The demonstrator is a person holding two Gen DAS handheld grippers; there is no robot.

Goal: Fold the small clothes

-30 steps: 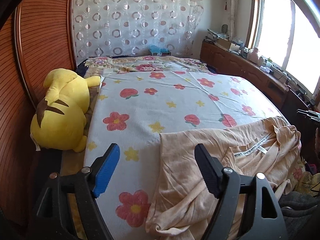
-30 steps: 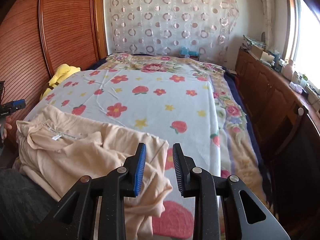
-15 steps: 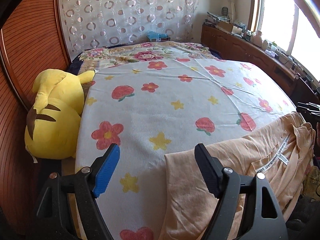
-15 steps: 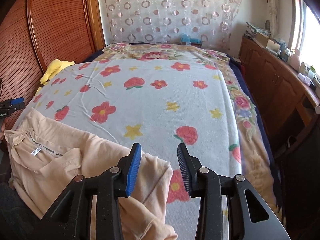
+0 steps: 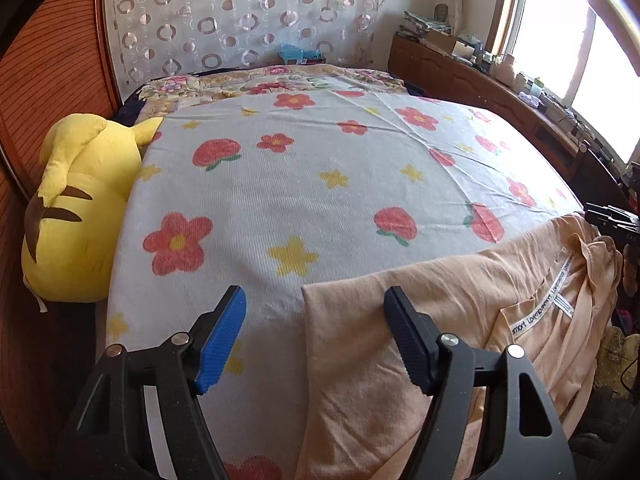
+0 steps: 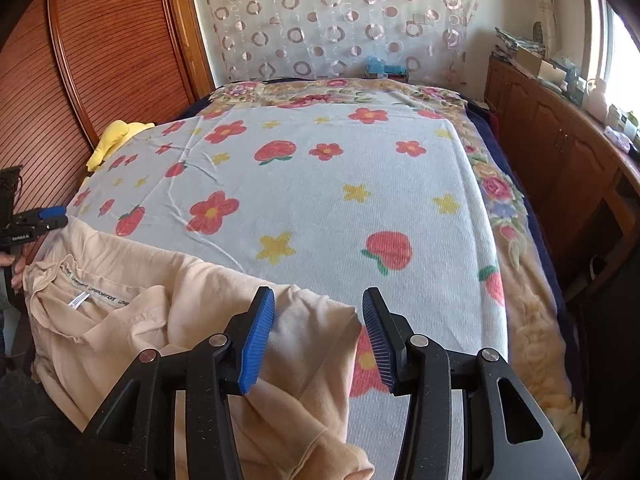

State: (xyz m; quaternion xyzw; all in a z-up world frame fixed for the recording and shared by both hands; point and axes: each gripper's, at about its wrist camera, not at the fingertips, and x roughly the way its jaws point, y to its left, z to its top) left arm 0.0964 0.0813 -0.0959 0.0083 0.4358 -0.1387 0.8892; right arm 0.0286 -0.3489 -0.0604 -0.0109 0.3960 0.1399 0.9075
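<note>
A peach shirt lies crumpled across the near edge of the flowered bed sheet, its white neck label facing up. My left gripper hovers over the shirt's left corner. Its jaws are closing, wide apart, with the cloth's edge between them and no pad pressing on it. In the right wrist view the shirt spreads to the left. My right gripper is above its right corner, jaws opening, the cloth loose beneath them. Each gripper shows at the edge of the other's view: the right gripper and the left gripper.
A big yellow plush toy lies along the bed's left side against a ribbed wooden panel. A cluttered wooden sideboard runs down the right under a bright window. A patterned curtain hangs behind the bed.
Both grippers have moved forward and lower over the bed. The right jaws have widened from nearly shut; the left jaws have narrowed slightly. The shirt now lies flatter along the near edge.
</note>
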